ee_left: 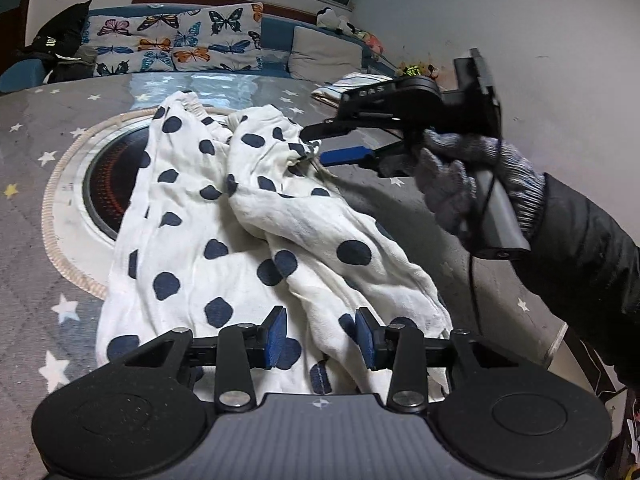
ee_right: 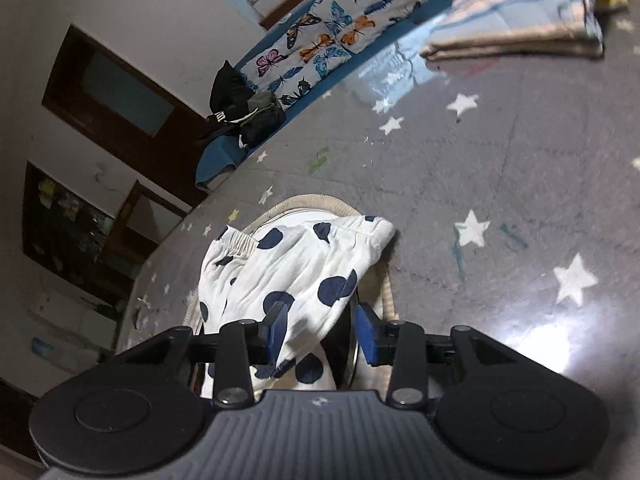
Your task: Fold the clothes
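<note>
- Left wrist view: my left gripper (ee_left: pixel 321 339) hangs over the near end of the polka-dot garment (ee_left: pixel 224 216), its blue fingers (ee_left: pixel 276 336) spread wide with cloth below and between them, gripping nothing.
- Same view: the garment lies crumpled on the star-patterned surface (ee_left: pixel 36 152), covering the right part of the round inset burner (ee_left: pixel 108 184).
- Same view: beyond the garment's far right corner, my right gripper (ee_left: pixel 316 145), held by a gloved hand (ee_left: pixel 468 184), meets a bunched edge of cloth; its fingers stand apart there.
- Right wrist view: my right gripper (ee_right: pixel 322 334) shows its fingers (ee_right: pixel 278 332) wide apart, a fold of the garment (ee_right: pixel 296 264) lying between them, unpinched.
- Same view: a folded striped cloth (ee_right: pixel 516 12) rests on the surface (ee_right: pixel 500 160), well beyond the garment.
</note>
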Tool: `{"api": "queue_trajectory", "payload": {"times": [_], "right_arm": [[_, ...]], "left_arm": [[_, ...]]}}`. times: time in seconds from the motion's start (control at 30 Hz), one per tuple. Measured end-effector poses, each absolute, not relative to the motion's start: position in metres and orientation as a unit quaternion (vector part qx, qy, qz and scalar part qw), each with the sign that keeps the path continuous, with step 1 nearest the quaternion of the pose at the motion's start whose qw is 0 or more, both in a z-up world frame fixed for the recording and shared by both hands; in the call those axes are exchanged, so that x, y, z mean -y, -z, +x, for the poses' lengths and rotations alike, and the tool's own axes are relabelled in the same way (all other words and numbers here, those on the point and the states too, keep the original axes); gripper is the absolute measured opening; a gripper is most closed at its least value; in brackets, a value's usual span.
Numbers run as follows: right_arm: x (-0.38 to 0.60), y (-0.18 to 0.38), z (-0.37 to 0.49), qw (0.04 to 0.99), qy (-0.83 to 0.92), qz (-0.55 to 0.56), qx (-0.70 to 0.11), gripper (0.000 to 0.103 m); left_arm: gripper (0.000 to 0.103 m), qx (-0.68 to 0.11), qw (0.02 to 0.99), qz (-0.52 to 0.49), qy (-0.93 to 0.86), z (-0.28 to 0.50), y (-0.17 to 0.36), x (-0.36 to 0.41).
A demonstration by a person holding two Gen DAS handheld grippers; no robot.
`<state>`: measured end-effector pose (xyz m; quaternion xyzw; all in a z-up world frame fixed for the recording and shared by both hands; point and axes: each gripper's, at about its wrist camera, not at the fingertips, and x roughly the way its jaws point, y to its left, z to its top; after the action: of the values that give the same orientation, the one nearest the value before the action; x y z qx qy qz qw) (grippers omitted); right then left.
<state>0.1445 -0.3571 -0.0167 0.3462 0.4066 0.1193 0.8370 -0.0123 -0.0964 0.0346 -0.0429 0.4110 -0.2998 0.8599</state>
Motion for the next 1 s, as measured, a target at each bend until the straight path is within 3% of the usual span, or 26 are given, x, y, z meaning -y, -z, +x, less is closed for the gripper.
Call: {"api": "queue_trajectory", "payload": {"times": [0.17, 0.3, 0.33, 1.0], "right_arm": [[0.361, 0.028, 0.154, 0.832, -0.114, 0.368, -0.400, 0.034], [0.364, 0.024, 0.160, 0.843, -0.116, 0.358, -0.383, 0.007], [0.363, 0.020, 0.160, 0.852, -0.112, 0.344, -0.378, 0.005], [0.413, -0.080, 0.111, 0.947, -0.009, 0.115, -0.299, 0.003]], "left_arm": [[0.040, -0.415, 0.855, -0.040, 0.309, -0.011, -0.031, 0.104], [0.040, -0.417, 0.853, -0.037, 0.313, -0.011, -0.029, 0.108], [0.040, -0.417, 0.852, -0.036, 0.314, -0.010, -0.029, 0.110], [0.040, -0.417, 0.843, -0.019, 0.339, -0.013, -0.023, 0.130]]}}
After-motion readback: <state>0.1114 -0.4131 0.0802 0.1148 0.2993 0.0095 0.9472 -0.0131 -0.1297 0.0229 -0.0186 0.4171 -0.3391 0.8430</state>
